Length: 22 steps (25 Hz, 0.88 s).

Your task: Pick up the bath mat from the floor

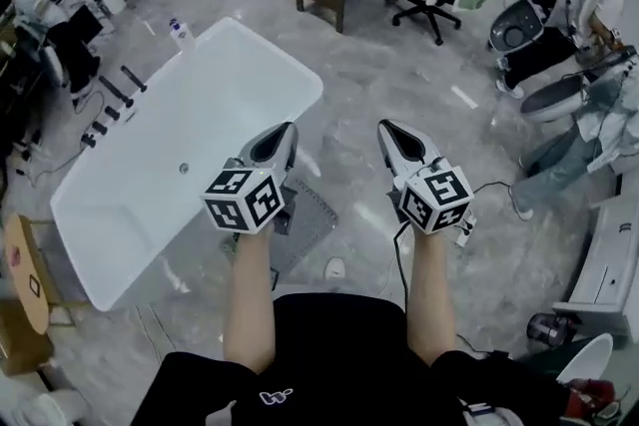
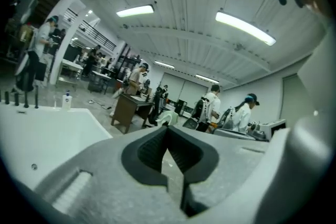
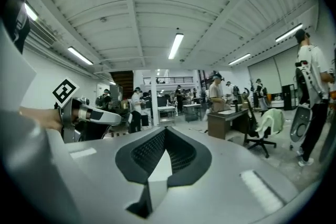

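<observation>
My left claw (image 1: 281,136) and right claw (image 1: 390,133) are both closed and empty, held side by side. The grey ribbed bath mat (image 1: 308,220) lies on the floor under the left claw, just right of the white bathtub (image 1: 150,165).

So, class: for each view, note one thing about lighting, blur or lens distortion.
Head view: even light, white bathtub bright, faint shadows. Left gripper view: fisheye, black corners, glaring ceiling lights. Right gripper view: same black corners, ceiling bowed.
</observation>
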Available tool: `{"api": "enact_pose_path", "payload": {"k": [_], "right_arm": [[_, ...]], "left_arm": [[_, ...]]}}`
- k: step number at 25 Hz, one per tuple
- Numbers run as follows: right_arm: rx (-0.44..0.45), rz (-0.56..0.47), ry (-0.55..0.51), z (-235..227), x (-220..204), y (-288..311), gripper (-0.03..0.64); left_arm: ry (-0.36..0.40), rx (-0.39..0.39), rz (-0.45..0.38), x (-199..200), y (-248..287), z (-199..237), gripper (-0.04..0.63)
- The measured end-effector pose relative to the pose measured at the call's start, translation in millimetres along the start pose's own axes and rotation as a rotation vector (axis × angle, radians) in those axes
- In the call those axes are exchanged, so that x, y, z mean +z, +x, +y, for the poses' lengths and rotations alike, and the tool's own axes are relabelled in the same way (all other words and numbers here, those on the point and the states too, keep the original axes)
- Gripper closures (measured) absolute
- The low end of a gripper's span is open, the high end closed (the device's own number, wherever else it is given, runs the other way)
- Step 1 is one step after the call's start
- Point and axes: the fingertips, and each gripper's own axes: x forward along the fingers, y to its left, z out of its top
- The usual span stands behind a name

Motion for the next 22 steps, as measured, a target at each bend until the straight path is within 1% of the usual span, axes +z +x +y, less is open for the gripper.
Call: {"api": "enact_pose_path", "payload": {"k": [3, 6, 8, 10, 13, 17, 20, 22], "right_arm": [[0.137, 0.011, -0.010, 34.7, 2.0, 46.4, 0.609], [0.276, 0.036, -0.009, 82.6, -7.5, 88.5, 0.609], [0.375, 0.049, -0.013, 118.3, -13.8, 111.6, 0.609], [0.451, 0.037, -0.023, 151.6, -10.8, 133.6, 0.609], [0.520, -0.013, -0.063, 203.6, 5.2, 153.0, 0.609], [0.614, -0.060, -0.107, 280.6, 24.0, 168.9, 0.609], [0.666, -0.076, -0.153, 321.1, 23.2, 160.6, 0.609], [0.694, -0.094, -0.144, 335.5, 19.7, 156.3, 0.609]], "left_arm": [[-0.034, 0.143, -0.039, 13.5, -34.0, 49.8, 0.595], [-0.065, 0.302, -0.081, 19.2, -85.2, 100.1, 0.595], [-0.081, 0.410, -0.118, 19.6, -125.4, 125.8, 0.595], [-0.091, 0.499, -0.165, 24.4, -161.7, 145.4, 0.595], [-0.090, 0.594, -0.230, 33.0, -213.6, 163.4, 0.595], [-0.056, 0.732, -0.325, 37.8, -287.7, 177.4, 0.595], [-0.078, 0.821, -0.364, 20.1, -327.7, 181.6, 0.595], [-0.090, 0.841, -0.376, 9.6, -341.8, 185.3, 0.595]]}}
